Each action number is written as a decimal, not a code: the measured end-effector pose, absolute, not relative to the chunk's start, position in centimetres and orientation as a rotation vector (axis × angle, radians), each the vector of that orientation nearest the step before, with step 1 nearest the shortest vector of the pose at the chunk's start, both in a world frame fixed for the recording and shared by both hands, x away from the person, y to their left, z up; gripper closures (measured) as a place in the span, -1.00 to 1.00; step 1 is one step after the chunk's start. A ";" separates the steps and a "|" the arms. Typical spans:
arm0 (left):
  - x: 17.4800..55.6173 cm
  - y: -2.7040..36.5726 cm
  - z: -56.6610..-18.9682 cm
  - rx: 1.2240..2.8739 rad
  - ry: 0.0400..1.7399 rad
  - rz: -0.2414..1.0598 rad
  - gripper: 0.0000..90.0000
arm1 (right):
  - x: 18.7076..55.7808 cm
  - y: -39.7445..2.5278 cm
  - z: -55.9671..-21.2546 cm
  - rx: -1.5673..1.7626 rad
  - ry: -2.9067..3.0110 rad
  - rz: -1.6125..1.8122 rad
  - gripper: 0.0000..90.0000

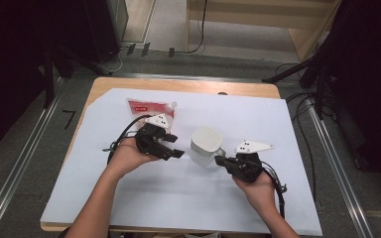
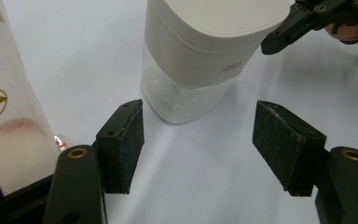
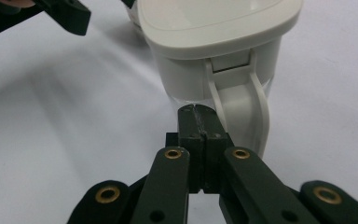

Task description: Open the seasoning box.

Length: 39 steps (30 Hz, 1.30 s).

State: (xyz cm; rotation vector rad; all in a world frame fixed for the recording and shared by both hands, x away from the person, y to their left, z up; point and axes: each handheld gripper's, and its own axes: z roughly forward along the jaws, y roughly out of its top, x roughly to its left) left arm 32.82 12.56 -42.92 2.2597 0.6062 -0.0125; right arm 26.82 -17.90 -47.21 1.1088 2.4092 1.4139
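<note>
A white lidded container (image 1: 204, 145) with a clear lower body stands mid-table; its lid is closed (image 2: 205, 56). My left gripper (image 1: 175, 147) is open just left of it, and the container sits beyond the gap between the two jaws (image 2: 198, 144), apart from both. My right gripper (image 1: 218, 160) is shut, jaws pressed together with nothing between them (image 3: 199, 112). Its tips are right at the container's white handle (image 3: 257, 102); I cannot tell if they touch. A red and white spouted pouch (image 1: 149, 109) lies behind the left gripper, its side showing (image 2: 0, 116).
A white sheet (image 1: 129, 198) covers the wooden table (image 1: 188, 85). Metal floor rails (image 1: 20, 163) run along both sides. Cables (image 1: 302, 104) and dark stands lie at the right and back, and a wooden cabinet (image 1: 278, 15) stands beyond.
</note>
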 end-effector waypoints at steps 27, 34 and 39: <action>32.5 11.0 -43.1 2.245 0.605 -0.003 -0.40 | 30.8 -20.8 -47.8 1.171 2.359 1.364 1.00; 32.6 10.3 -42.8 2.239 0.583 0.010 -0.59 | 31.1 -21.1 -47.4 1.162 2.377 1.364 1.00; 33.1 9.7 -42.7 2.247 0.580 -0.010 -0.64 | 31.2 -22.3 -45.9 1.151 2.366 1.392 1.00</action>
